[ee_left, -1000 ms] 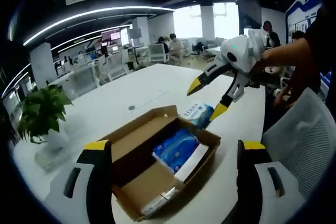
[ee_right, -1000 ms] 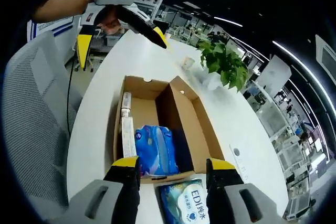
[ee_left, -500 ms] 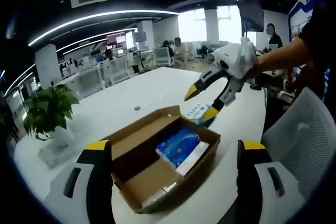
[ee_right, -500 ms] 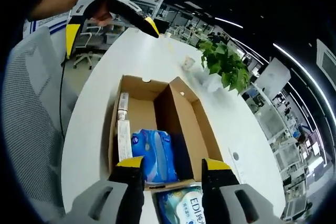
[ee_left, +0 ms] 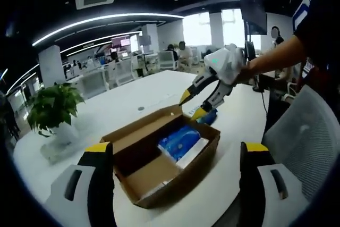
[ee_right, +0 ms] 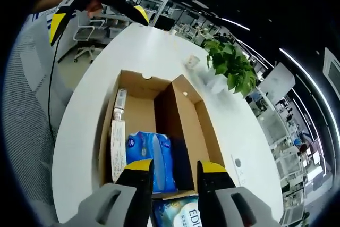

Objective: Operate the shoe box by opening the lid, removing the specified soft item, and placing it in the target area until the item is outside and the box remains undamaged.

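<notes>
A long white tabletop (ee_right: 154, 51) with rounded ends stands in an open-plan office lit by curved ceiling light strips, with a grey mesh chair (ee_left: 305, 131) at its near edge and a potted plant (ee_right: 229, 66) near the far side. The shoe box (ee_right: 159, 126) sits open in the middle of the tabletop, its lid standing upright along one long side; the box's long axis runs along the length of the tabletop, pointing from the right gripper (ee_right: 172, 164) toward the left gripper (ee_right: 95, 17). Inside, at the end nearest the right gripper, lies a blue soft pack (ee_right: 151, 152), with a white tube (ee_right: 117, 142) along the side wall. A second blue packet (ee_right: 178, 216) lies on the tabletop just outside that end. Both grippers hover with fingers spread, grasping nothing.
</notes>
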### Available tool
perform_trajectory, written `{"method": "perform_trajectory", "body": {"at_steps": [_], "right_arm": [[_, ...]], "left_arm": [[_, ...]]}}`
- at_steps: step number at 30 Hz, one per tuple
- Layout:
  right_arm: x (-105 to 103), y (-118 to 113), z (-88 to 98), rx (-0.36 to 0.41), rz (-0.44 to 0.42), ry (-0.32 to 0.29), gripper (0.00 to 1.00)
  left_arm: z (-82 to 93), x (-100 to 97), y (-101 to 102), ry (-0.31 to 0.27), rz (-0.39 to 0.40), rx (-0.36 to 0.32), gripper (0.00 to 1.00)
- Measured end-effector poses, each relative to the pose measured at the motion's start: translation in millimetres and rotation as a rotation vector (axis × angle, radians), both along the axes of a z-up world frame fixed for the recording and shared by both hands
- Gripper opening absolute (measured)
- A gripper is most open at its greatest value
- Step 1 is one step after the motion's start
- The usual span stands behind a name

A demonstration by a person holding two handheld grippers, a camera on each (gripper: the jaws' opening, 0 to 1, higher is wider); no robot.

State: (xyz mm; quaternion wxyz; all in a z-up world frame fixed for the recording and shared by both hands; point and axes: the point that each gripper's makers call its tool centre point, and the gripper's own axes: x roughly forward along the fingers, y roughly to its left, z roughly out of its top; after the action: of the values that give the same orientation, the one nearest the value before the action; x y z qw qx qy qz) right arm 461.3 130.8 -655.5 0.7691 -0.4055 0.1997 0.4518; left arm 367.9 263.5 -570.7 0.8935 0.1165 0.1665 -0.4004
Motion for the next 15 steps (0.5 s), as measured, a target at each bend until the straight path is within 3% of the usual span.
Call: {"method": "perform_trajectory", "body": {"at_steps": [6,15], "right_arm": [[6.1,5.3,-17.6,-0.022,0.010,0.002,0.18],[17.2,7.0,-39.9,-0.045,0.011,0.021,0.13]], "left_arm": [[-13.2,-11.5,6.6,0.022,0.013,0.025,0.99],[-28.5,-35.9,8.0,0.048,0.033,0.030,0.99]]}}
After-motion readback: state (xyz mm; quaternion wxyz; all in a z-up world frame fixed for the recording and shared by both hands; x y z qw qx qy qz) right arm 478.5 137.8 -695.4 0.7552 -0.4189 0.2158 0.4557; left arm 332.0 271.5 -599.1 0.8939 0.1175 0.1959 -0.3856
